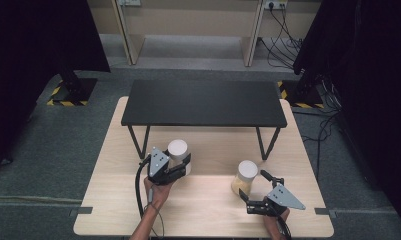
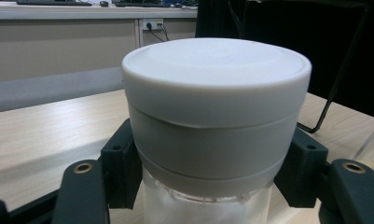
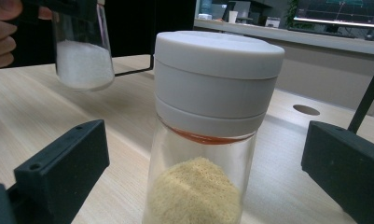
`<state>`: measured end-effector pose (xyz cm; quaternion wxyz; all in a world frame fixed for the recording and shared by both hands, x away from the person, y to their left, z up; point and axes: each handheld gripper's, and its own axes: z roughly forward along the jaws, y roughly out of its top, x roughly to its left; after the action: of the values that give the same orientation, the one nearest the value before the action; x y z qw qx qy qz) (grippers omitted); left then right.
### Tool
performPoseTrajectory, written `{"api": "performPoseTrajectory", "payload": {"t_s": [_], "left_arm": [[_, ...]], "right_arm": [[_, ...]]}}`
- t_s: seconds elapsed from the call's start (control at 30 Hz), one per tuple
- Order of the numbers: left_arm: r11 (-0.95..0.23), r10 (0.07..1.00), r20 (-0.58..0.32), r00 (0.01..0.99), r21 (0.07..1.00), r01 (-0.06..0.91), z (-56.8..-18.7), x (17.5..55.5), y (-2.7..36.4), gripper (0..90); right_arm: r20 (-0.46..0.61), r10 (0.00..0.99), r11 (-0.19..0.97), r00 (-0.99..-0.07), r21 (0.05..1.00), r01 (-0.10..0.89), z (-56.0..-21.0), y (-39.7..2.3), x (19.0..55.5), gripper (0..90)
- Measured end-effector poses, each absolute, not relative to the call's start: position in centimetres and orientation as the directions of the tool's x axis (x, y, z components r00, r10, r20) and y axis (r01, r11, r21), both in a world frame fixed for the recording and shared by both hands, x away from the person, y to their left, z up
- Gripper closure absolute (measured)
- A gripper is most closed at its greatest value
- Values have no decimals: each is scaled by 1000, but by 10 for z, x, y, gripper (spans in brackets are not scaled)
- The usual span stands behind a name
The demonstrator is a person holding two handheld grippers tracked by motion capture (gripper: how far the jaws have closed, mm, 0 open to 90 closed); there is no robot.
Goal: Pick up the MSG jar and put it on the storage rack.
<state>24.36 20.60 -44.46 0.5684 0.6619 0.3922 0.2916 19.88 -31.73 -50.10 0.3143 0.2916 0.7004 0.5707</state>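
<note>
High view, left gripper (image 1: 180, 166): clamped on the white-granule jar (image 1: 177, 152) just under its white cap, near the front left leg of the black shelf (image 1: 203, 103).
High view, right gripper (image 1: 255, 192): jaws spread to either side of the yellow-powder jar (image 1: 245, 177), which stands on the wooden table (image 1: 208, 210); no contact visible.
High view, shelf top: bare; both jars lie well in front of it.
Left gripper view, grip: black pads (image 2: 123, 168) press both flanks of the white-granule jar (image 2: 215, 121) at the collar below the lid; nothing of its base is seen here.
Right gripper view, gap: the yellow-powder jar (image 3: 208, 140) sits between the pads (image 3: 63, 163) with daylight on each side, so ungrasped.
Right gripper view, extra: the white-granule jar (image 3: 82, 56) hangs clear above the tabletop, bottom free, which the other views cannot confirm.
Progress, judged: one jar picked up, the other merely bracketed; gripping it and placing both, likely on the shelf, remain.
</note>
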Motion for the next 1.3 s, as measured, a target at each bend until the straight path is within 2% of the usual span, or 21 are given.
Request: {"api": "performPoseTrajectory", "payload": {"t_s": [0.77, 1.3], "left_arm": [[-95, 828, -16, 560, 981, 168, -399, 232, 232, 349], [-83, 819, -41, 573, 979, 188, -335, 236, 256, 349]], "right_arm": [[-112, 767, 182, -632, 982, 47, -501, -317, 199, 5], [-116, 765, 187, -633, 981, 46, -501, -317, 199, 5]]}}
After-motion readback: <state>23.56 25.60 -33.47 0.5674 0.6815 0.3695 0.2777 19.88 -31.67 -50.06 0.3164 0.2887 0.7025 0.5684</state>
